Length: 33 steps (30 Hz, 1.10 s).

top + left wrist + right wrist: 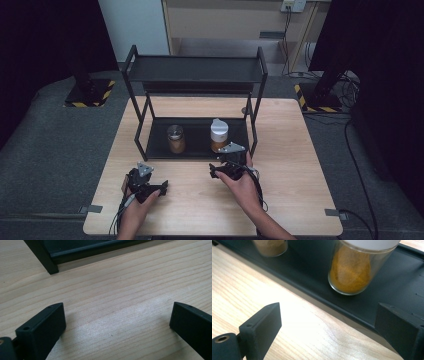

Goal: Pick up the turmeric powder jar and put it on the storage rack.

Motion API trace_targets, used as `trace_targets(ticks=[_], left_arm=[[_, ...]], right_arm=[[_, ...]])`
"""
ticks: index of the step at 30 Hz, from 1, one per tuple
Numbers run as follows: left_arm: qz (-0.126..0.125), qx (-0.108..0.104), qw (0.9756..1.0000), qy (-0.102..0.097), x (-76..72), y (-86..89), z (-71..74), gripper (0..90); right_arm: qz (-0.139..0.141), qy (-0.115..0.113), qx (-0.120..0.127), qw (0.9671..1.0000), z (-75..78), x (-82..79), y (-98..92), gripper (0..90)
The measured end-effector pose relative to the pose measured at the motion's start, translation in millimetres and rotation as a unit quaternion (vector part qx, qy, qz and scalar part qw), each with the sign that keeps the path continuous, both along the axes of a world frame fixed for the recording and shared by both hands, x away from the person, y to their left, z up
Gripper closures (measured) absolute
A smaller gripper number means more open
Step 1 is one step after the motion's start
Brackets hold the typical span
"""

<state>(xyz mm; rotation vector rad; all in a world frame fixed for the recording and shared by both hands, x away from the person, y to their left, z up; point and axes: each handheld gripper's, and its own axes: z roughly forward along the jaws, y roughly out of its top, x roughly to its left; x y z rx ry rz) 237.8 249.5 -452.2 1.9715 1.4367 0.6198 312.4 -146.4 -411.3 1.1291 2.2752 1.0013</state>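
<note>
A black two-tier rack (195, 70) stands on the wooden table (300, 150). On its lower shelf (197, 147) are two spice jars: a silver-capped jar of brown powder (176, 139) at left and a white-capped jar of orange powder (218, 135) at right, also close in the right gripper view (352, 272). My right gripper (220, 170) is open just in front of the white-capped jar, its jaws wide with nothing between them (328, 327). My left gripper (150, 190) rests open over bare table (117, 322), near the rack's front left leg (43, 258).
The rack's upper shelf (195, 67) overhangs the jars. Bare table lies to both sides of the rack and in front of it. Cables (262, 192) trail from each gripper toward the table's near edge. Grey carpet (55, 135) surrounds the table.
</note>
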Motion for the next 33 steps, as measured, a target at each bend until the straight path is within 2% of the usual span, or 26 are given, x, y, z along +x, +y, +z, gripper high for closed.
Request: trace_targets(ticks=[7,15,33], left_arm=[[0.000,0.000,1.0000,0.000,0.1,0.0,0.0,0.0],[0.000,0.000,1.0000,0.000,0.1,0.0,-0.1,0.0],[-0.001,0.000,1.0000,0.000,0.5,0.1,-0.1,0.0]], right_arm=[[0.014,-0.003,0.001,0.9999,-2.8,-1.3,-5.9,8.5],[0.018,-0.002,0.001,0.9998,-4.4,-8.3,-7.7,8.6],[0.009,0.000,-0.009,0.9999,-14.0,-22.9,-14.3,8.5]])
